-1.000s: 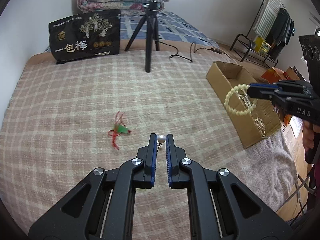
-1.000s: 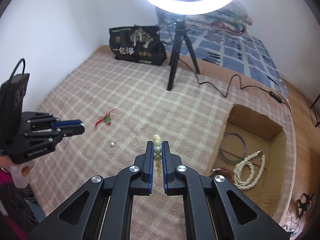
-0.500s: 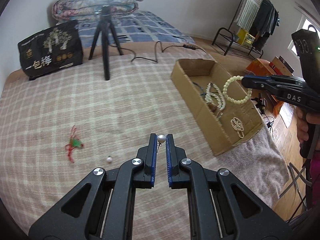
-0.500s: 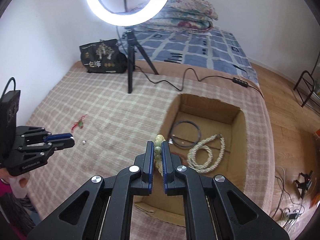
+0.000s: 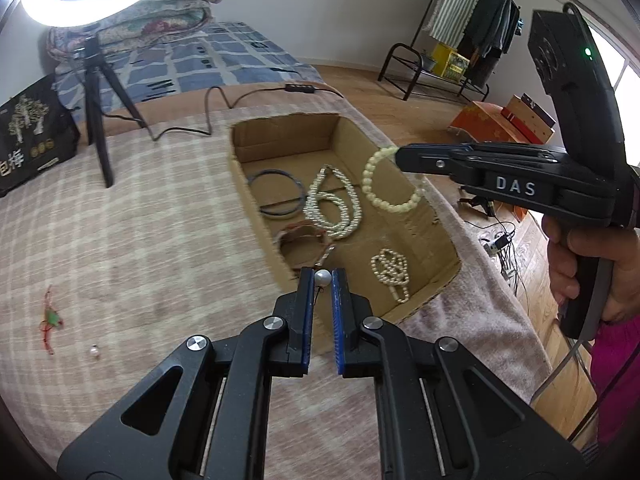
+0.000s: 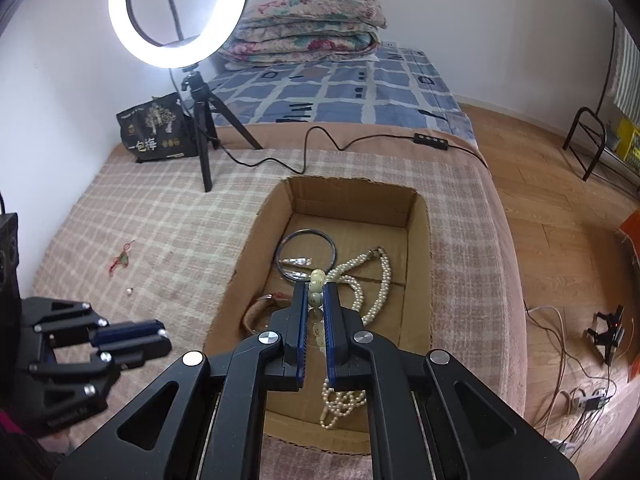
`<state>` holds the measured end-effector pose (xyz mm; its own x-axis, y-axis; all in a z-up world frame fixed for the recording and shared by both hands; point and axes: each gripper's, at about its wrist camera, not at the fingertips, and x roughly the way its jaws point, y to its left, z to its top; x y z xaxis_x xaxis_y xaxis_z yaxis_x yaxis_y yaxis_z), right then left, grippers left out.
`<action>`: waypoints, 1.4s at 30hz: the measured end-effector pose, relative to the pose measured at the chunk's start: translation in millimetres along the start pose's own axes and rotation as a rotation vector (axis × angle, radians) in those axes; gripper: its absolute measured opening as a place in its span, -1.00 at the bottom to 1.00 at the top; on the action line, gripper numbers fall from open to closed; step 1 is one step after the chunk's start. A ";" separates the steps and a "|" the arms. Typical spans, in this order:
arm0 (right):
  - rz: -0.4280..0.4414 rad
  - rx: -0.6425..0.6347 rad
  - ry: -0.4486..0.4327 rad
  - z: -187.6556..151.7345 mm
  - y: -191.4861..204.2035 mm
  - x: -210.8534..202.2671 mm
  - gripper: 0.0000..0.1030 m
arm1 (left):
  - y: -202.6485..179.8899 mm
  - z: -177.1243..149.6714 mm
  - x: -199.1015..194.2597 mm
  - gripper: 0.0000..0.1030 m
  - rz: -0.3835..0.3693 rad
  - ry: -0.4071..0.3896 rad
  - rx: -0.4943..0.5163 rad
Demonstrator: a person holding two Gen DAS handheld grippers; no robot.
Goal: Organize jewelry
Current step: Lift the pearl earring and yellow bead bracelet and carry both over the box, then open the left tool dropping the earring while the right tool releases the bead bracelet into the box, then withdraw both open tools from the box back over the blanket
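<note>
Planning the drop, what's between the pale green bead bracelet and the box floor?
Just air. In the left wrist view the pale green bead bracelet hangs above the brown cardboard box, beside the white pearl necklace.

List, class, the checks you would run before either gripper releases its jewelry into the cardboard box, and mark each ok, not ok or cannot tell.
1. Right gripper shut on pale green bead bracelet: ok.
2. Bracelet hanging over open brown cardboard box: ok.
3. Left gripper shut on small silver pearl earring: ok.
4. Earring past the box's near wall: cannot tell.
5. All jewelry off the checked blanket: not ok; red-green tassel charm and second loose pearl remain.
</note>
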<state>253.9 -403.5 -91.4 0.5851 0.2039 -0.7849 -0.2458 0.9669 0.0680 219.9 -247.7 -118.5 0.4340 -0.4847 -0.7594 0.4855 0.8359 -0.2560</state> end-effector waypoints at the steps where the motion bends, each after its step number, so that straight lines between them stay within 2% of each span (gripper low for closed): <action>1: 0.001 0.007 0.002 -1.0 -2.8 0.6 -0.88 | -6.0 1.2 5.3 -0.87 -0.004 0.005 0.003; 8: 0.000 0.048 0.020 -8.1 -21.3 9.1 -0.88 | -29.8 2.7 32.7 -0.87 -0.001 0.037 0.027; 14: -0.001 0.070 0.029 -11.6 -29.7 14.4 -0.88 | -34.7 0.8 47.4 -0.87 0.004 0.058 0.022; 30: -0.001 0.063 0.020 -6.9 -21.8 16.4 -0.86 | -38.1 3.6 41.4 -0.87 0.043 0.039 0.051; 32: -0.018 0.055 0.009 -5.3 -19.7 14.4 -0.65 | -38.1 3.7 40.2 -0.85 0.051 0.040 0.053; 33: -0.025 0.055 0.001 -4.9 -19.1 13.2 -0.34 | -37.7 3.8 39.6 -0.78 0.056 0.040 0.053; 34: -0.032 0.057 -0.011 -4.4 -18.5 11.6 -0.01 | -38.0 3.7 39.4 -0.48 0.059 0.039 0.053; 35: -0.036 0.060 -0.022 -3.5 -18.1 10.1 0.11 | -37.7 3.9 37.9 -0.12 0.064 0.032 0.053; 36: -0.040 0.063 -0.033 -2.9 -17.5 8.0 0.19 | -38.1 3.8 35.8 0.02 0.069 0.019 0.056; 37: -0.043 0.063 -0.037 -1.8 -16.9 6.5 0.20 | -38.9 3.6 34.0 0.17 0.076 0.010 0.058; 38: -0.049 0.063 -0.039 -0.7 -16.6 5.4 0.21 | -39.4 3.7 32.0 0.24 0.085 0.002 0.062; 40: -0.065 0.063 -0.048 0.8 -16.6 3.7 0.36 | -41.1 4.0 31.0 0.26 0.091 0.005 0.066; 42: -0.075 0.067 -0.058 1.9 -16.1 1.4 0.42 | -42.2 3.7 29.9 0.27 0.092 0.006 0.070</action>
<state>260.1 -418.5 -92.5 0.6440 0.1369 -0.7527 -0.1486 0.9875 0.0524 215.2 -298.4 -128.3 0.4744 -0.4048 -0.7817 0.4961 0.8565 -0.1425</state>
